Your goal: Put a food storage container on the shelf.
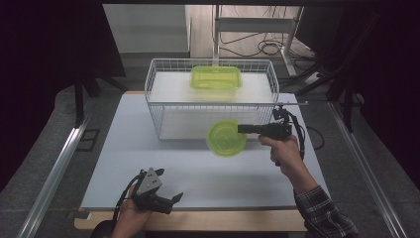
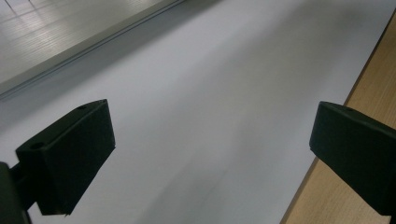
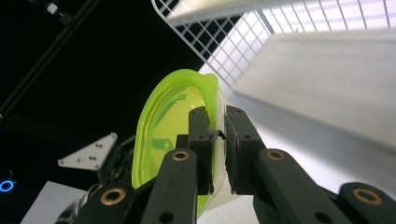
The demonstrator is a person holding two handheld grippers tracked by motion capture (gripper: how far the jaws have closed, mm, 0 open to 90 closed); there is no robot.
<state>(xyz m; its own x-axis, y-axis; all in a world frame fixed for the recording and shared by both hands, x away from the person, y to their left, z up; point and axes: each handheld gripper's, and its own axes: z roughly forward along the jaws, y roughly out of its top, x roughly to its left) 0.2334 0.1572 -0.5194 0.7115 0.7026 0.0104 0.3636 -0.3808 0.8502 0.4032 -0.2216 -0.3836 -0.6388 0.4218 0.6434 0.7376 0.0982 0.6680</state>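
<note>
The right tool (image 1: 241,128) was clenched on the rim of a round lime-green plastic bowl (image 1: 226,138), held above the white table (image 1: 124,148) just near the white wire basket (image 1: 163,106). The left tool (image 1: 177,197) stood released at the near edge. No writing was readable.

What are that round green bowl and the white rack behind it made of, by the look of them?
Round green bowl: probably thin plastic, translucent and glossy; light glows through its wall and the rim is moulded.
White rack: likely coated or painted metal wire, since thin white rods cross in a grid.
</note>
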